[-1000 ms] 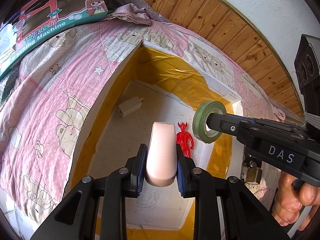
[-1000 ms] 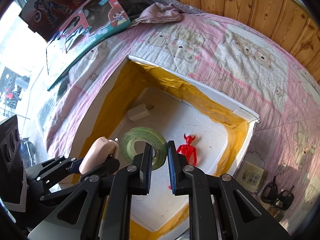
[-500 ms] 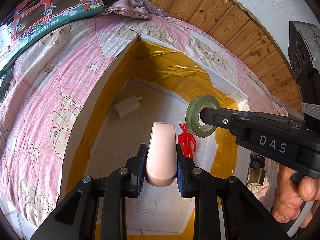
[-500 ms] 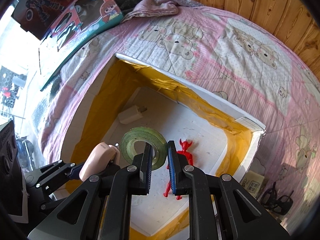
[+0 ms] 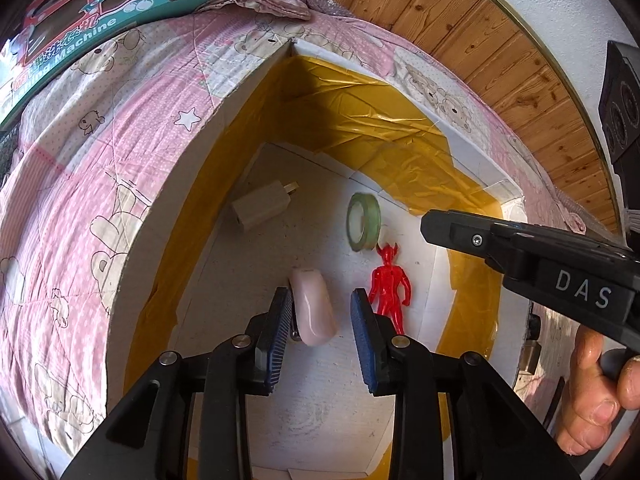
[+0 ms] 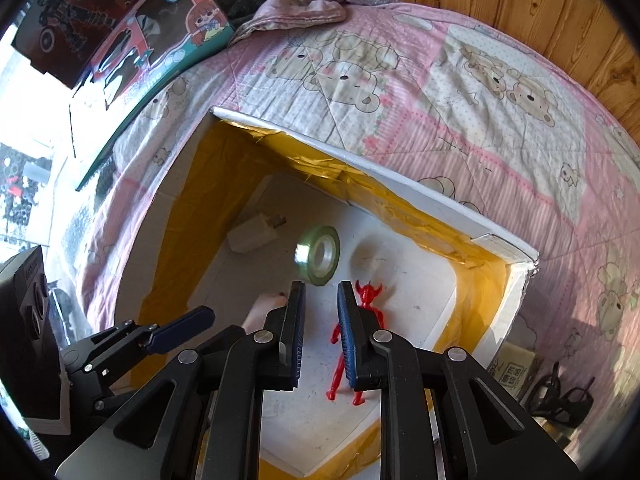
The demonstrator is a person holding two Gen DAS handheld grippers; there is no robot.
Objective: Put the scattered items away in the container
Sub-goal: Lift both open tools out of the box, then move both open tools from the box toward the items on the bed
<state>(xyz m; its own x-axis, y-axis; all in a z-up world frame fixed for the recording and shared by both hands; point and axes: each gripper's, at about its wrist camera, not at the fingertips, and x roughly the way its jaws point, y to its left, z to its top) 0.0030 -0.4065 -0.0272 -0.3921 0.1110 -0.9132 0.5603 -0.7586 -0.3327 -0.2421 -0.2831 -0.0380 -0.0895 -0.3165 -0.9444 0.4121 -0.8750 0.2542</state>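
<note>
- Hovering over the white foam box (image 5: 188, 168), you are holding both grippers above its open top; the box, its inner walls lined with yellow tape, is sitting on a pink bear-print quilt (image 5: 80, 152).
- Your left gripper (image 5: 322, 314) is standing with its blue-padded fingers (image 5: 280, 320) spread apart and gripping nothing.
- The pink oblong case (image 5: 314, 308) is showing just inside the left pad; whether it is resting on the box floor or dropping, I cannot tell.
- Your right gripper (image 6: 321, 320) is also holding nothing, its fingers parted by a narrow gap.
- The green tape roll (image 6: 319, 254) is sitting inside the box, tilted on edge and slightly blurred in the right wrist view, just beyond the right fingertips.
- The red toy figure (image 5: 388, 280) is lying flat on the box floor, its horned head just beside the roll.
- The white charger plug (image 5: 262, 206) is lying toward the far left corner, apart from the other three things.
- A hand (image 5: 596, 388) is gripping the right tool's handle at the edge of the left view.
- A boxed toy (image 6: 160, 48) is lying on the quilt beyond the container.
</note>
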